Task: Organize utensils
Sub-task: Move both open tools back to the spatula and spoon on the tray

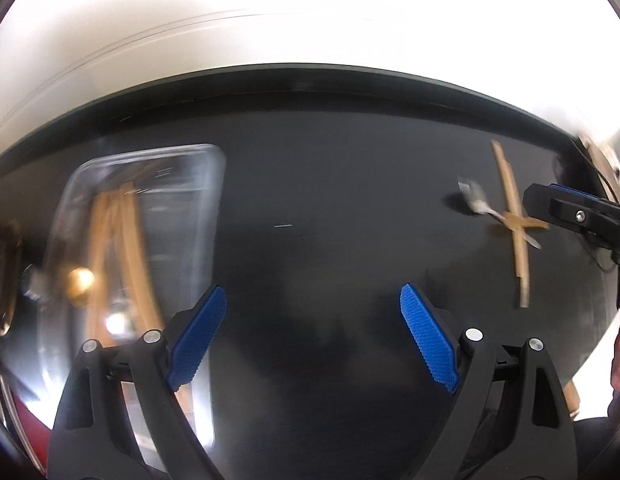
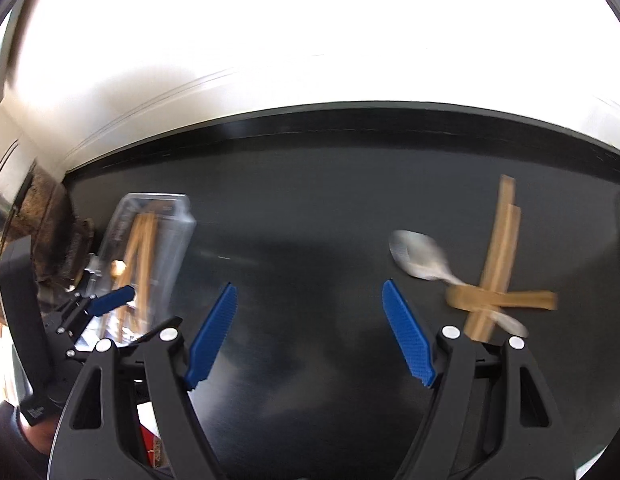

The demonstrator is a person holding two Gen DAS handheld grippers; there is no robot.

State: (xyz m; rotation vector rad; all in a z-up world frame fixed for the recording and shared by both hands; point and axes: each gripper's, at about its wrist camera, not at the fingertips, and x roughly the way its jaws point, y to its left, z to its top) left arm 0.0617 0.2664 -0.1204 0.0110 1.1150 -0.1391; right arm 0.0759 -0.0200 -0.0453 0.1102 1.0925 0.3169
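both tongs, left tongs and right tongs, hang wide open and empty over the black bench, where the metal spoon, probably light, stiff and slippery, lies diagonally, bowl up-left, handle pinned under crossed wooden sticks, so i'd pinch its neck.

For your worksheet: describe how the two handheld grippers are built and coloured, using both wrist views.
Both the left gripper and the right gripper have black plastic frames with silver round bolts. Their fingers carry blue ridged pads.
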